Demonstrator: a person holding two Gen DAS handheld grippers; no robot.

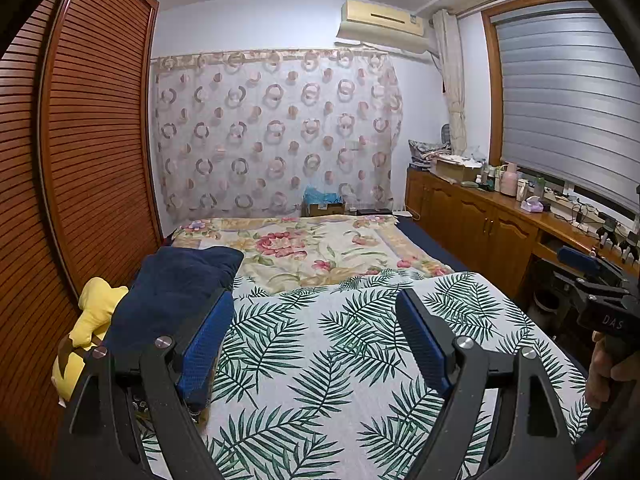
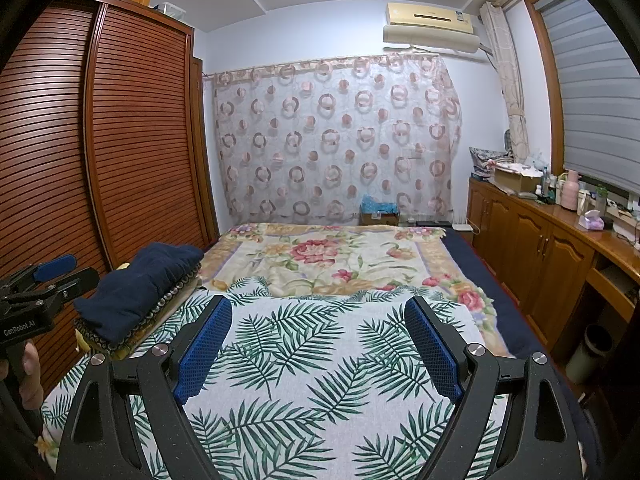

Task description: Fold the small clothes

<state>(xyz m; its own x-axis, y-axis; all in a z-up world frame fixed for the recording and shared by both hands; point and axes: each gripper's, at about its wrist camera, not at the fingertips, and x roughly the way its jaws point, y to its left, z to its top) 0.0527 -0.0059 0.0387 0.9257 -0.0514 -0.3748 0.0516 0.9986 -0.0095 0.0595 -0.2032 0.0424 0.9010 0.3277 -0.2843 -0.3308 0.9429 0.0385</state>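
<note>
Nearest, both pairs of tongs hang over a leaf-print sheet (image 2: 304, 360) spread on the bed; the left tongs (image 1: 316, 332) stand wide apart with nothing between their blue pads (image 1: 204, 344), and the right tongs (image 2: 318, 340) likewise gape with only the sheet below them; neither touches any cloth. Just left of the left tongs, beside its left finger, lies the stack of folded clothes (image 1: 172, 292), a dark navy piece on top; from the right wrist view it sits well to the left of the right tongs, with patterned folded layers under the navy one (image 2: 136, 292). Left of the stack, against the wardrobe side, a yellow soft toy (image 1: 94, 316) shows; whether it touches the stack cannot be told. In each view the other tool appears at the edge, a hand (image 2: 28, 372) wrapped round its handle. Beyond the tongs a floral blanket (image 1: 316, 248) covers the far half of the bed; to the left rises a slatted wardrobe (image 1: 88, 128); to the right a wooden cabinet (image 2: 532, 248) carries bottles and boxes; farthest off hangs a circle-patterned curtain (image 2: 336, 140).
</note>
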